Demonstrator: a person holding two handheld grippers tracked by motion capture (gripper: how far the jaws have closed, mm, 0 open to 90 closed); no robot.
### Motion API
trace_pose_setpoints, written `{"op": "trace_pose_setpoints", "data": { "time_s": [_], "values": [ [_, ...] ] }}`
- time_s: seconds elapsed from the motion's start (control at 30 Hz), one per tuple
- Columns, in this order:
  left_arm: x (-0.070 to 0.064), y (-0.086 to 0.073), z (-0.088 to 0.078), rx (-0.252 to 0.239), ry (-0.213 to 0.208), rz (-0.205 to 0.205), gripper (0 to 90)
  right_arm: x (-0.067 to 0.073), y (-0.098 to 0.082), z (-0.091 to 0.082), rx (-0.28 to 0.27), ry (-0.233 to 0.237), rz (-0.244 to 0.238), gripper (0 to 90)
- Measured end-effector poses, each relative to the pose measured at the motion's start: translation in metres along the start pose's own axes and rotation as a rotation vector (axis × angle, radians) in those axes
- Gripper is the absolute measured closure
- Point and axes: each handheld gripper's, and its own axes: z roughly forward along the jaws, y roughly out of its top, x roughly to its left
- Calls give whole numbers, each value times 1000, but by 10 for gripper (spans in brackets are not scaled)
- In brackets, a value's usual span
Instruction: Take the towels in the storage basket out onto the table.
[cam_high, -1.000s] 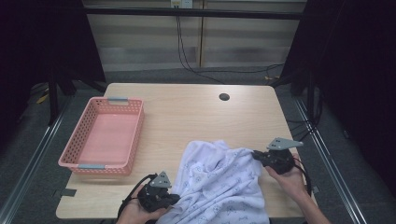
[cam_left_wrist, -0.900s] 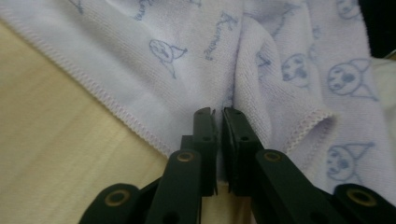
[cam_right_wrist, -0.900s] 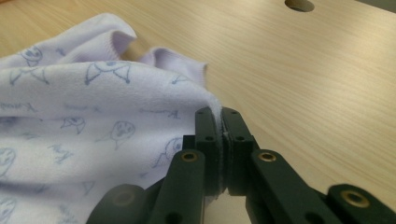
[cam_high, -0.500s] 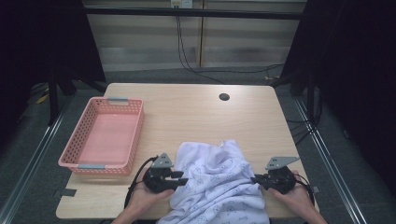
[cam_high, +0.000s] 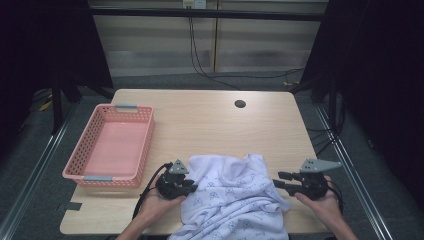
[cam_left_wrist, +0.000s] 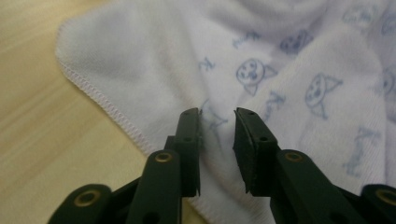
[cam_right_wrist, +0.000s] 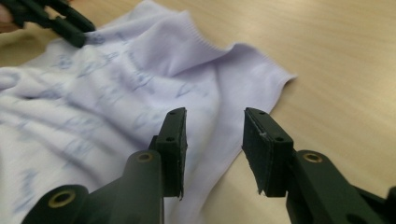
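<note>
A white cloth (cam_high: 235, 195) printed with blue cat faces lies rumpled on the near part of the table and hangs over its front edge. My left gripper (cam_high: 192, 187) rests at the cloth's left edge. In the left gripper view the cloth (cam_left_wrist: 154, 60) lies under that gripper (cam_left_wrist: 217, 114); its jaws stand a little apart, have just been closing, and pinch nothing. My right gripper (cam_high: 277, 179) sits at the cloth's right edge. In the right gripper view it (cam_right_wrist: 215, 114) is open over the hem of the cloth (cam_right_wrist: 116, 84); its jaws have just been opening, with nothing between them.
A pink plastic basket (cam_high: 148, 145) with nothing in it stands at the left of the wooden table (cam_high: 210, 125). A small dark hole (cam_high: 240, 104) marks the far side. The left gripper (cam_right_wrist: 70, 25) appears at the top left of the right gripper view.
Both grippers have let go of the cloth and stand open. The left hand moved away from the front edge, the right hand came nearer and outward. The cloth now lies lower and wider.
</note>
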Motion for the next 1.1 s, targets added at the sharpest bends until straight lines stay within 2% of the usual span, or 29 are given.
{"op": "trace_pose_setpoints", "data": {
  "time_s": [0.03, 0.1, 0.13, 0.2, 0.27, 0.3, 0.37, 0.4, 0.47, 0.57, 0.63, 0.67, 0.73, 0.77, 0.8, 0.83, 0.9, 0.93, 0.97, 1.03, 1.1],
  "values": [
    [0, 0, 0, 0, 0, 0, 711, 0, 0, 0, 0, 0, 0, 608],
    [6, 7, 2, -30, 7, -10, 695, -8, 13, 13, 15, -26, -23, 612],
    [10, 11, 3, -42, 9, -19, 682, -11, 16, 20, 20, -25, -23, 606],
    [18, 17, 7, -94, 30, -40, 657, -20, 26, 42, 48, -31, -25, 577],
    [27, 23, 14, -77, 49, -52, 631, -29, 32, 61, 72, -34, -29, 550],
    [29, 25, 16, -84, 54, -49, 610, -37, 36, 78, 93, -39, -36, 523],
    [35, 26, 19, -99, 56, -74, 596, -39, 37, 83, 101, -40, -32, 509],
    [39, 27, 21, -95, 74, -86, 574, -43, 38, 90, 107, -50, -30, 486],
    [43, 27, 22, -93, 88, -89, 529, -48, 37, 101, 125, -52, -16, 436],
    [47, 25, 26, -93, 83, -106, 489, -49, 34, 109, 129, -43, -19, 418],
    [47, 24, 28, -76, 90, -95, 485, -48, 33, 109, 134, -46, -28, 415],
    [46, 24, 29, -73, 98, -69, 481, -46, 33, 109, 135, -49, -38, 422],
    [43, 24, 30, -72, 100, -62, 483, -42, 31, 108, 136, -45, -50, 475],
    [42, 24, 30, -62, 102, -38, 508, -39, 29, 105, 144, -27, -72, 602],
    [40, 23, 30, -69, 101, -31, 508, -39, 29, 105, 144, -27, -72, 602],
    [37, 23, 30, -49, 117, -3, 531, -37, 28, 104, 144, -22, -80, 637],
    [35, 23, 30, -48, 112, 24, 685, -33, 25, 99, 158, 5, -72, 804],
    [34, 22, 29, -44, 107, 27, 740, -32, 25, 98, 157, 15, -68, 820],
    [34, 22, 29, -43, 98, 25, 740, -32, 25, 98, 157, 15, -68, 820],
    [35, 21, 28, -42, 71, 21, 847, -32, 24, 96, 158, 19, -53, 843],
    [38, 21, 27, -46, 42, -18, 871, -33, 23, 94, 165, 14, -37, 849]
  ]
}}
